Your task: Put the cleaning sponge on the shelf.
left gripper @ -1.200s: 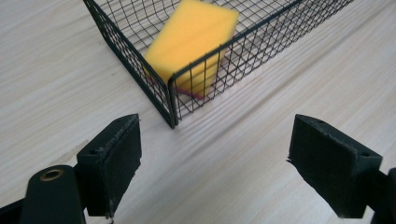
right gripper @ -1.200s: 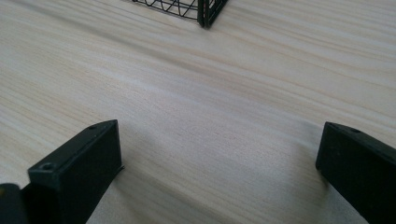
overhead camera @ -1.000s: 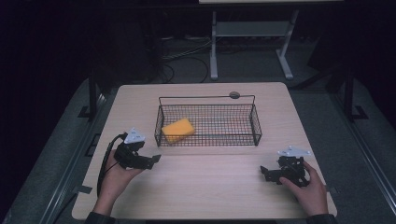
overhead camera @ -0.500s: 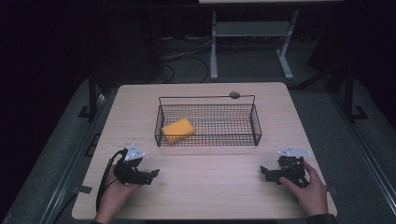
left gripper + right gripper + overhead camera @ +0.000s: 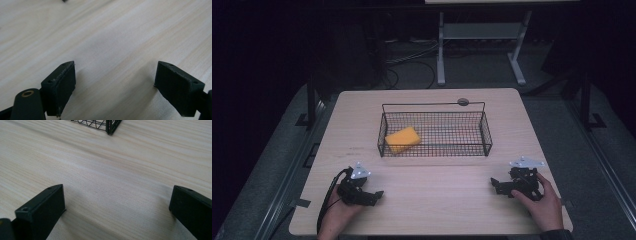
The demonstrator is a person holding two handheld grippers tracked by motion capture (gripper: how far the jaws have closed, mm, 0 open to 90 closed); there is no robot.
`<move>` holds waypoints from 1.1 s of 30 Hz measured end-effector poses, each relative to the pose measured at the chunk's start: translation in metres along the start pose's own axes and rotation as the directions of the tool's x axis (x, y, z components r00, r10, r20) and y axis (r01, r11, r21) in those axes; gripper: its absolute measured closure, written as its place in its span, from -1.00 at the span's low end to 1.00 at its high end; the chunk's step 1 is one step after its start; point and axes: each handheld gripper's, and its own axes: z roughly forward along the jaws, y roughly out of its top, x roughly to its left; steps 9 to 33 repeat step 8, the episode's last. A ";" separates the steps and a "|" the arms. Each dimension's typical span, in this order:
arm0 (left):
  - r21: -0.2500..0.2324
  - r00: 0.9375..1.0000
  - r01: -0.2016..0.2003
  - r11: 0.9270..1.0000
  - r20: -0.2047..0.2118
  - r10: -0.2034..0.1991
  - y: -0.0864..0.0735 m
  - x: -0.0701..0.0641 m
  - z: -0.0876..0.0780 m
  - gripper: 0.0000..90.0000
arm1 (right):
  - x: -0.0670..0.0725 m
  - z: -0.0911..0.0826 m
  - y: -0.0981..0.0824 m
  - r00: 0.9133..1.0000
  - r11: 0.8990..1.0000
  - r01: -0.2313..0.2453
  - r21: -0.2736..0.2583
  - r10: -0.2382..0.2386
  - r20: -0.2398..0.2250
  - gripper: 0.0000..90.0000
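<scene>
The left gripper and the right gripper both rest on the pale wooden table with jaws spread wide, gripping nothing. Well beyond the fingertips, between the two, a yellow rectangular sponge lies in the left end of a black wire basket.

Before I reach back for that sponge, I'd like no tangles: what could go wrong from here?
The sponge lies in the left end of the wire basket, so the left gripper has to clear the near wall; clipping it might shove the light basket. The left gripper's cable loops beside the hand and could snag the table edge. The right gripper, open, rests low on the table and could scrape if slid.
</scene>
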 end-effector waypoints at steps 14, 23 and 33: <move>-0.058 1.000 -0.002 0.998 0.007 0.002 -0.006 0.002 0.002 -0.71 | 0.000 0.000 0.000 1.000 1.000 -0.005 0.001 0.005 0.000 -1.00; -0.058 1.000 -0.002 0.998 0.007 0.002 -0.006 0.002 0.002 -0.71 | 0.000 0.000 0.000 1.000 1.000 -0.005 0.001 0.005 0.000 -1.00; -0.058 1.000 -0.002 0.998 0.007 0.002 -0.006 0.002 0.002 -0.71 | 0.000 0.000 0.000 1.000 1.000 -0.005 0.001 0.005 0.000 -1.00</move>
